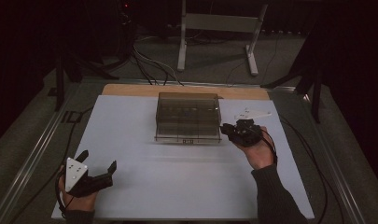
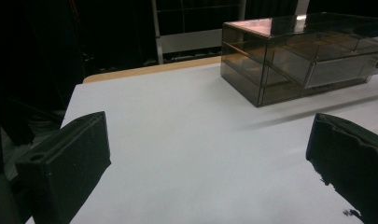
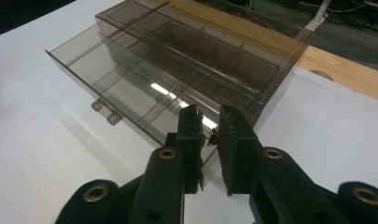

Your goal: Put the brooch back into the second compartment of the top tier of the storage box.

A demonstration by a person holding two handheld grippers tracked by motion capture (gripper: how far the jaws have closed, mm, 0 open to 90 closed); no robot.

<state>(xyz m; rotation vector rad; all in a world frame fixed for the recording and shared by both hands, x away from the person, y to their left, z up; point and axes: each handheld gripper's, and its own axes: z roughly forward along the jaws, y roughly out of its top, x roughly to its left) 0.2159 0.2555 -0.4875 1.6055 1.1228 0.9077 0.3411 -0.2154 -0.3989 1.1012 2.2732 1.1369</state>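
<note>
Right gripper view: right gripper (image 3: 209,140) has its jaws drawn narrow, pinching a tiny dark object (image 3: 213,137) just above the near corner of the smoky plastic drawer organiser (image 3: 177,79), whose lower drawer (image 3: 126,91) is pulled out. Well apart from the organiser, the left gripper (image 1: 99,161) rests with jaws spread wide on the white table (image 1: 186,177).

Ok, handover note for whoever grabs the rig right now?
Left gripper: open, nothing in it, at the table's near left.
Right gripper: shut on a small brown item, too small to identify, at the drawer box's right end.
Done: bottom drawer pulled out.
Left: probably drop the item into a compartment, then push the drawer shut.
</note>
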